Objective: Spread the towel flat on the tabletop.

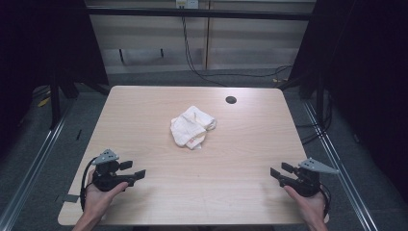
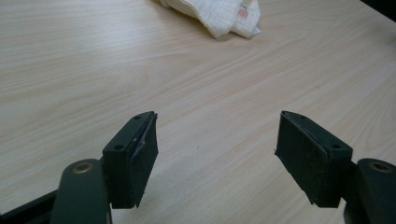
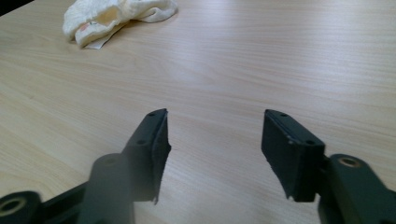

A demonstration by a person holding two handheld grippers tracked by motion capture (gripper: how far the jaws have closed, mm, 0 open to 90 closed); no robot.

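Near the front edge of the worktop (image 1: pixel 159 202), both tongs are resting low, one toward each front corner. The left gripper (image 1: pixel 133 171) is standing with jaws apart and nothing between them; the right gripper (image 1: pixel 280 171) is likewise standing apart and empty. Work on the cloth (image 1: pixel 192 127) is judged not yet begun: it is lying crumpled in a loose heap, untouched, with every handling step left to do. The cloth is sitting at mid-worktop, slightly toward the far edge, well apart from both grippers and roughly between their lines of aim. Each gripper is pointing inward and forward toward it; in the left gripper view the cloth (image 2: pixel 219 14) is lying far ahead of the jaws, and in the right gripper view the cloth (image 3: pixel 112 16) is lying ahead as well.
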